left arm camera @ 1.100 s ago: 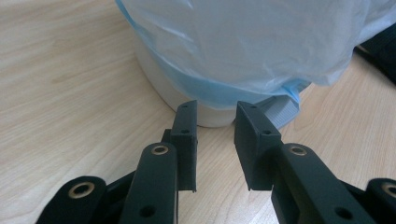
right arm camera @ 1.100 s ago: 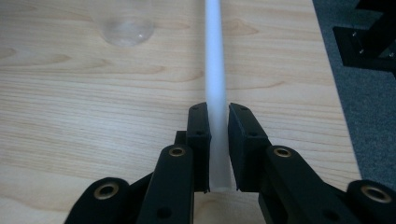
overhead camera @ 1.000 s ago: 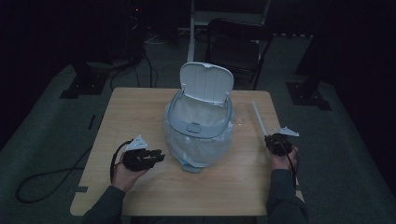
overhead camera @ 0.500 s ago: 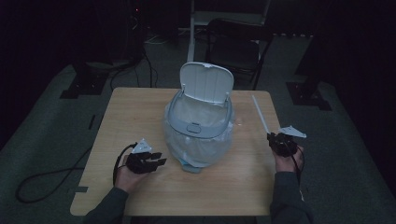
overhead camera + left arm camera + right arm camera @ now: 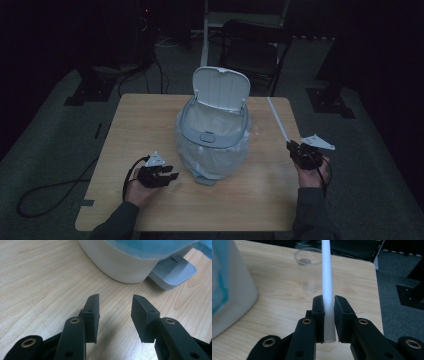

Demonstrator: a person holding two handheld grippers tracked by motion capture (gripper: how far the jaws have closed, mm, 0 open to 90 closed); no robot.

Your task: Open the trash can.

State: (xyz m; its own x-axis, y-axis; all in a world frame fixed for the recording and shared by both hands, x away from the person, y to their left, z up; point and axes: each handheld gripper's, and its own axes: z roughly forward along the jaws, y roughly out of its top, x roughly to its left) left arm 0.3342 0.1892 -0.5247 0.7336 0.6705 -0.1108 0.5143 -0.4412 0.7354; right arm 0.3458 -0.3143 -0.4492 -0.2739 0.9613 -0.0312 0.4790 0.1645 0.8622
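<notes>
A white pedal bin [image 5: 214, 131] with a blue-tinted bag liner stands mid-table, its lid [image 5: 220, 89] tipped up. Its base [image 5: 120, 267] and grey foot pedal [image 5: 172, 271] lie just ahead of my left gripper [image 5: 115, 312], which is open with nothing between its jaws and rests on the table left of the bin [image 5: 161, 175]. My right gripper [image 5: 329, 312] is shut on a long white tube [image 5: 327, 272], which points away over the table's right side [image 5: 277, 120]. A clear plastic cup [image 5: 309, 270] stands beyond it.
The wooden table [image 5: 135, 125] has bare room to the left and in front of the bin. Its right edge [image 5: 378, 292] lies close to my right gripper [image 5: 302, 152]. A dark chair [image 5: 255, 50] stands behind the table, and a cable [image 5: 55, 187] trails on the floor at left.
Both hands have drawn back toward the near edge of the table. The right gripper still holds the white tube; the bin has not moved.
</notes>
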